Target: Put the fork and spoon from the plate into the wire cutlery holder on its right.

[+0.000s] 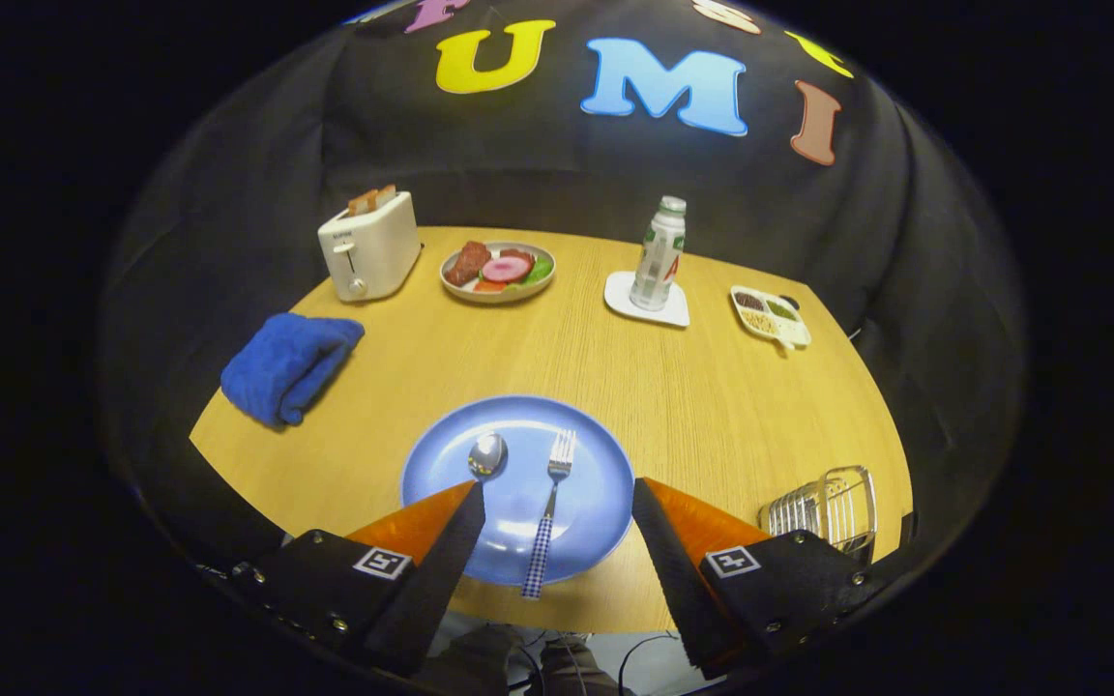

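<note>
A blue plate [586, 454] lies at the near edge of the wooden table, right in front of me. On it a fork [549, 503] with a checked handle lies lengthwise, tines pointing away, its handle end past the plate's near rim. Left of the fork lies a spoon [485, 454]; its handle is hidden behind my left finger. My gripper [558, 495] hovers open above the plate's near half, with the fork between its fingers and untouched. The wire cutlery holder [833, 507] stands to the right of the plate, beside my right finger.
A folded blue towel [288, 365] lies left of the plate. Along the far side stand a white toaster [369, 246], a plate of food [498, 270], a bottle [660, 253] on a white coaster, and a small divided dish [770, 316]. Bare table lies between.
</note>
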Demonstrator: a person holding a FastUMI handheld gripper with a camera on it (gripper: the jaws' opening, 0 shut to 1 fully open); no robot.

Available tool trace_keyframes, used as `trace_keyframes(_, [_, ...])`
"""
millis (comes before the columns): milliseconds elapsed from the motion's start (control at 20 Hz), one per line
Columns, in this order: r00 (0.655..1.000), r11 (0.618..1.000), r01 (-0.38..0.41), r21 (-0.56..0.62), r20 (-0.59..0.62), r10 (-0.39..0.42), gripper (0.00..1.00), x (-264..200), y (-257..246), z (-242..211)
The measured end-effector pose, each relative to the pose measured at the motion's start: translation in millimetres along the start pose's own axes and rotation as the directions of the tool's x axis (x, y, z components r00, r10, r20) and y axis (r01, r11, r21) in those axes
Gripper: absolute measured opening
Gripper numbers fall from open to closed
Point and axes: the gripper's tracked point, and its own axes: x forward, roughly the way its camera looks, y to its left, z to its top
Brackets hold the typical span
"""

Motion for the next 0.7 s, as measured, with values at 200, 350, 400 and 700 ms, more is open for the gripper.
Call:
trace_keyframes(200, [0.987, 1.000, -0.012, -0.007, -0.160, 0.011, 0.95, 22, 3, -32])
trace_keyframes(350, [0.976, 1.000, -0.010, -0.012, -0.220, 0.008, 0.94, 34, 3, -42])
trace_keyframes(400, [0.972, 1.000, -0.008, -0.013, -0.234, 0.004, 0.91, 35, 1, -44])
trace_keyframes(700, [0.954, 0.999, -0.034, -0.033, -0.298, 0.023, 0.76, 57, 10, -55])
